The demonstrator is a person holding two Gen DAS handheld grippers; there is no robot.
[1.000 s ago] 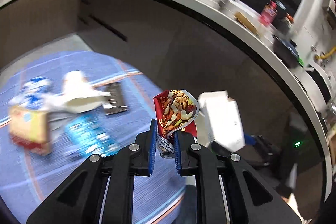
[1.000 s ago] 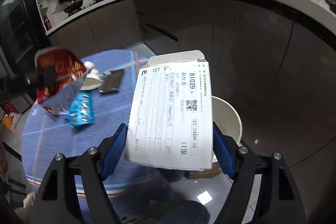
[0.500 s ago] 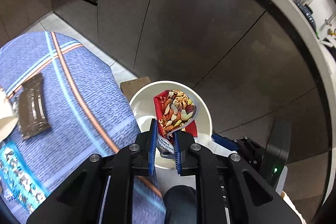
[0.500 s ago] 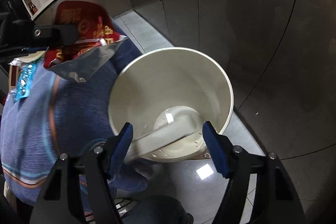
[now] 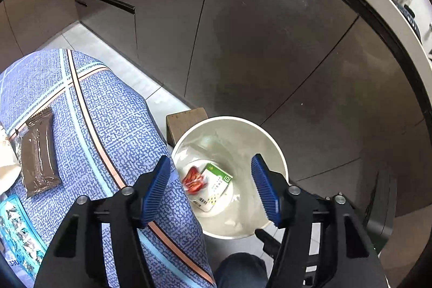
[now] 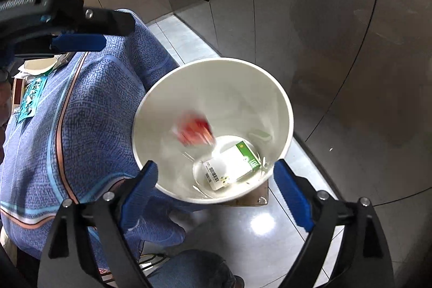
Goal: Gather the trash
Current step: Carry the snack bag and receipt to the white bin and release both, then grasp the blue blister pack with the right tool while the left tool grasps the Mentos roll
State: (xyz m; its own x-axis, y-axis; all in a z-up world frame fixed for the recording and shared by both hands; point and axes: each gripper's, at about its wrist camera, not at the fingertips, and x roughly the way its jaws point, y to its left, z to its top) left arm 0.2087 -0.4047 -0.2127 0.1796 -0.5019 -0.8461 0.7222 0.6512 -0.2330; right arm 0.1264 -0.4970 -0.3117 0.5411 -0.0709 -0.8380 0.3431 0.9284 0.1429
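Observation:
A white round bin (image 5: 280,158) (image 6: 286,109) stands on the floor beside the blue-clothed table. Inside it lies a white box with a green end (image 5: 216,186) (image 6: 232,163), and a red nut packet (image 5: 193,178) (image 6: 194,132), blurred, is dropping in. My left gripper (image 5: 212,184) hangs over the bin, its jaws opening with nothing between the pads. My right gripper (image 6: 216,186) is over the bin's near rim, jaws also opening and empty. The left gripper's blue finger (image 6: 78,41) shows at upper left in the right wrist view.
On the blue tablecloth (image 5: 108,126) lie a brown wrapper (image 5: 37,153) and a teal packet (image 5: 16,234) (image 6: 31,96). A small wooden block (image 5: 183,123) sits behind the bin. Dark cabinet fronts (image 5: 270,31) rise past it. A person's knee (image 5: 240,271) is below.
Both grippers came down over the bin. The right let go of the white box, which now lies at the bottom. The left opened and the red packet fell from it.

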